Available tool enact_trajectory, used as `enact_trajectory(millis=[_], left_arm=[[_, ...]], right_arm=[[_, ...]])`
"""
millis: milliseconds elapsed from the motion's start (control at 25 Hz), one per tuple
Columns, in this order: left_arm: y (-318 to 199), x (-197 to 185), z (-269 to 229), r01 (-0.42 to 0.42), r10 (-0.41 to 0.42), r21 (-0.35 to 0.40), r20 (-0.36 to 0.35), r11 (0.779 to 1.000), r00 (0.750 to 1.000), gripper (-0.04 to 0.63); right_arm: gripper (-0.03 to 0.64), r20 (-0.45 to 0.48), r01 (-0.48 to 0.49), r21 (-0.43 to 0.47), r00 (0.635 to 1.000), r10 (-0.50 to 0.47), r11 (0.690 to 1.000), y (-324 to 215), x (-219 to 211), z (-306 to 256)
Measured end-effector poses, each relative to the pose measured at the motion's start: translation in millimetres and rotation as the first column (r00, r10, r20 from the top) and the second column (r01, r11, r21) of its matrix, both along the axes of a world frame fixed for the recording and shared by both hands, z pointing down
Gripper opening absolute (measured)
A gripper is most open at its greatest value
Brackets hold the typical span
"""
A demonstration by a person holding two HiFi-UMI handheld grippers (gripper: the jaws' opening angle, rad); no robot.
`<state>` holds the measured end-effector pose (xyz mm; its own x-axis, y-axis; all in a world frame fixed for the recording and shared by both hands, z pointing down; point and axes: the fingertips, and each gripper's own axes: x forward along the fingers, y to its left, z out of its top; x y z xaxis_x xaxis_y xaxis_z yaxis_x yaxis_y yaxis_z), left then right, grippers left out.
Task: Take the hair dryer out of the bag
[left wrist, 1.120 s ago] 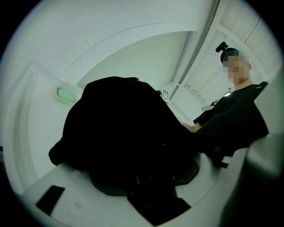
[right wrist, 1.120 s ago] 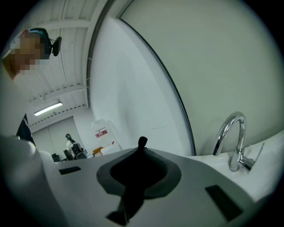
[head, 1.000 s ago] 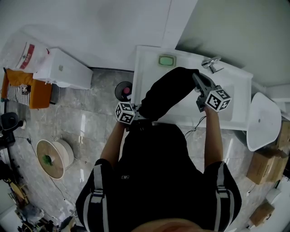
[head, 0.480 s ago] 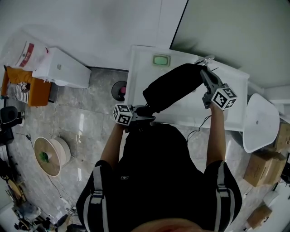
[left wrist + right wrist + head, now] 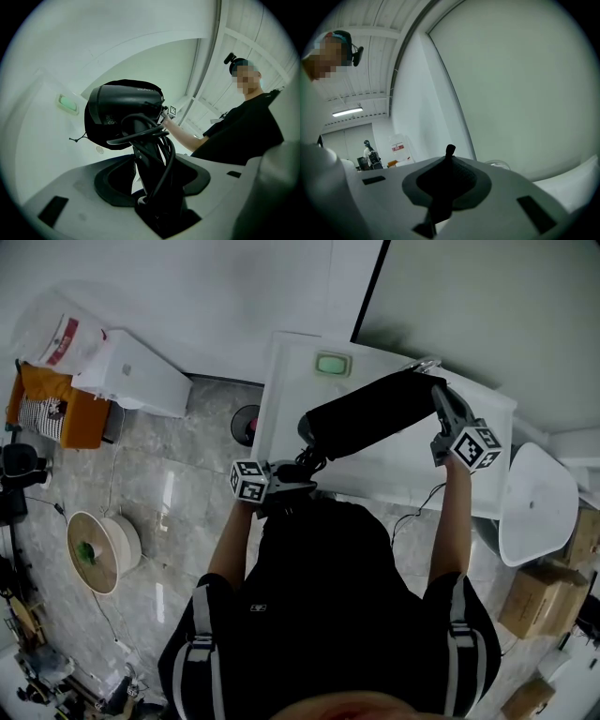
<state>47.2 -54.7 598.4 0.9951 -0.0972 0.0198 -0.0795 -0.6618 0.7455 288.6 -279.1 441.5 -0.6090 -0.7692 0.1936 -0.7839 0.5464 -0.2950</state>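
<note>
A black bag (image 5: 375,413) hangs stretched above the white counter (image 5: 281,381) between my two grippers. My left gripper (image 5: 298,474) is shut on the black hair dryer's handle (image 5: 309,457) at the bag's near mouth. In the left gripper view the handle (image 5: 150,164), wound with its cord, stands between the jaws. The dryer's head (image 5: 124,105) still sits partly inside the bag (image 5: 96,138). My right gripper (image 5: 437,395) is shut on the bag's far end, and a pinch of black fabric (image 5: 447,180) shows between its jaws.
A green soap dish (image 5: 333,364) and a faucet (image 5: 424,364) sit at the counter's back edge. A white basin (image 5: 530,507) stands at the right with cardboard boxes (image 5: 534,601) below it. A dark bin (image 5: 248,427) and a white unit (image 5: 141,371) lie on the left.
My right gripper has drawn the bag's far end away to the right, pulling the bag out long and thin. The dryer's handle now shows at the bag's mouth. The left gripper barely shifted.
</note>
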Motion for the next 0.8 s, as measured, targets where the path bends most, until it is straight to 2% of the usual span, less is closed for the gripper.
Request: enact_trajectory(millis=[320, 640, 800], left_arm=[[13.0, 3.3, 4.5, 0.064, -0.064, -0.008, 0.005, 0.998, 0.998, 0.216], [10.9, -18.4, 15.5, 0.13, -0.13, -0.021, 0.012, 0.991, 0.991, 0.216], [20.0, -3.4, 7.4, 0.147, -0.147, -0.007, 0.006, 0.989, 0.989, 0.216]], right_arm=[[0.077, 0.016, -0.006, 0.016, 1.0, 0.006, 1.0, 10.6, 26.7, -1.1], [0.076, 0.027, -0.002, 0.01, 1.0, 0.002, 1.0, 13.4, 25.2, 9.1], [0.076, 0.029, 0.013, -0.004, 1.0, -0.013, 1.0, 29.0, 38.9, 11.3]])
